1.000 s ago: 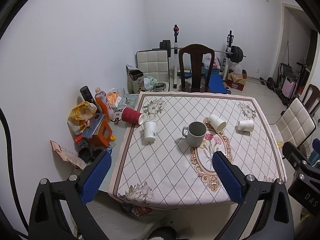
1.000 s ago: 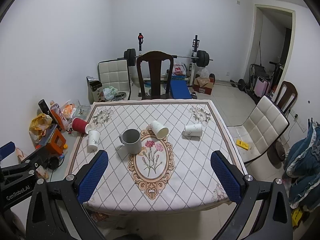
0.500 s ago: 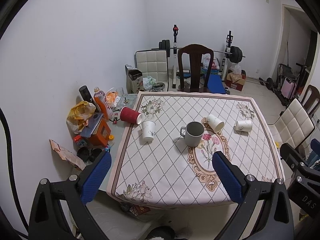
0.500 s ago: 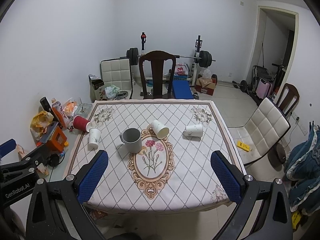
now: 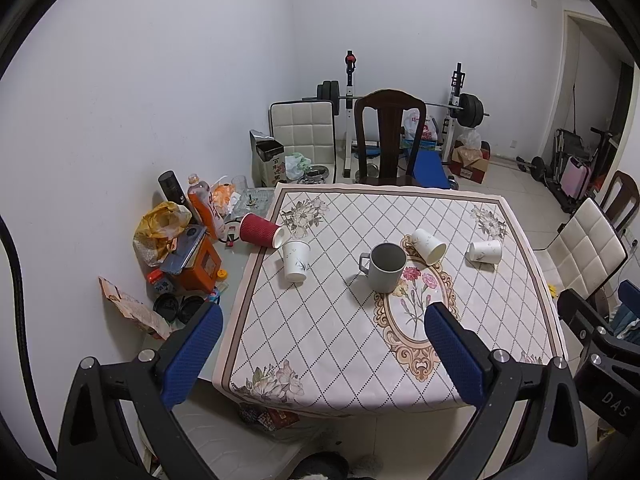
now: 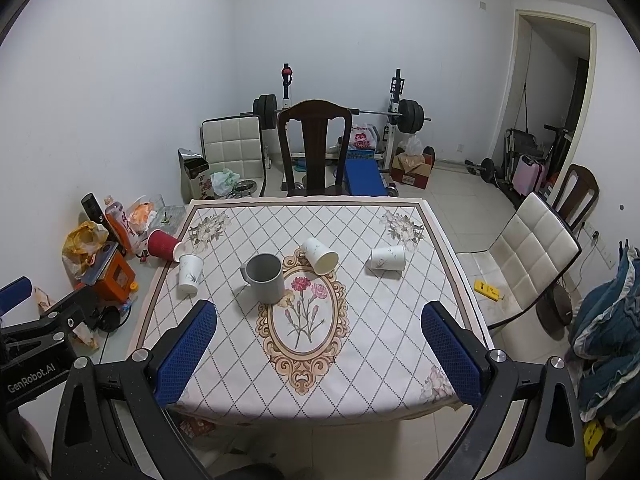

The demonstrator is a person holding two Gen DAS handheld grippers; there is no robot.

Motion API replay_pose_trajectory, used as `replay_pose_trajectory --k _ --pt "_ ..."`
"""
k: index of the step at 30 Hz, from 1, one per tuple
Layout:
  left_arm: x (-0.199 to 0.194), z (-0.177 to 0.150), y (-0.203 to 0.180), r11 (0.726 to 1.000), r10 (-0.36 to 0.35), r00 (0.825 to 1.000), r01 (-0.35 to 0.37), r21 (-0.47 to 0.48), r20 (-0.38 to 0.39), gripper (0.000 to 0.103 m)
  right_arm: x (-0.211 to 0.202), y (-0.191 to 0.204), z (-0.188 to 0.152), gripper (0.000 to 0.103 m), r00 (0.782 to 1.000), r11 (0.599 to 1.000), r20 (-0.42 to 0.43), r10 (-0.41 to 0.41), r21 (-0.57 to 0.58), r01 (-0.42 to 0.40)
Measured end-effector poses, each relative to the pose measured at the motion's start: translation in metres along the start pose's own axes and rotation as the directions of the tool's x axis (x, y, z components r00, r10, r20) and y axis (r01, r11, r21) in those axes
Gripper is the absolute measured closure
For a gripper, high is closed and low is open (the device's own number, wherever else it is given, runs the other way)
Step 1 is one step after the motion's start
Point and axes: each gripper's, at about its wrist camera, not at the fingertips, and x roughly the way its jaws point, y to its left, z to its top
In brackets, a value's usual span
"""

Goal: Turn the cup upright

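A table with a diamond-pattern cloth (image 5: pixel 320 340) (image 6: pixel 380 340) holds several cups. A red paper cup (image 5: pixel 260 231) (image 6: pixel 163 245) lies on its side at the left edge. A white paper cup (image 5: pixel 296 261) (image 6: pixel 189 273) stands beside it. A grey mug (image 5: pixel 385 267) (image 6: pixel 265 277) stands upright near the middle. Two white paper cups lie on their sides, one by the mug (image 5: pixel 429 245) (image 6: pixel 320 255), one further right (image 5: pixel 485 251) (image 6: pixel 387 258). My left gripper (image 5: pixel 320 348) and right gripper (image 6: pixel 320 344) are open, empty, held above the near table edge, far from the cups.
A dark wooden chair (image 5: pixel 388 136) stands at the table's far side. White padded chairs stand at the right (image 6: pixel 524 256) and back left (image 5: pixel 302 136). Bottles, bags and boxes (image 5: pixel 180 236) clutter the surface left of the table. A barbell rack (image 6: pixel 340 116) stands by the far wall.
Both grippers have drawn back and up from the table, so the table and cups look smaller and further away. The jaws have stayed open. No cup has moved.
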Motion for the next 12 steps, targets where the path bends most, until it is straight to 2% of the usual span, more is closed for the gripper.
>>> replay_pose_trajectory --k 12 --pt "-0.0059 -0.0011 -0.0027 1.0 0.005 1.0 -0.005 -0.005 0.009 0.0 -0.0017 0.0008 -0.0015 0.0 1.0 1.0 0.002 0.002 0.0 -0.002"
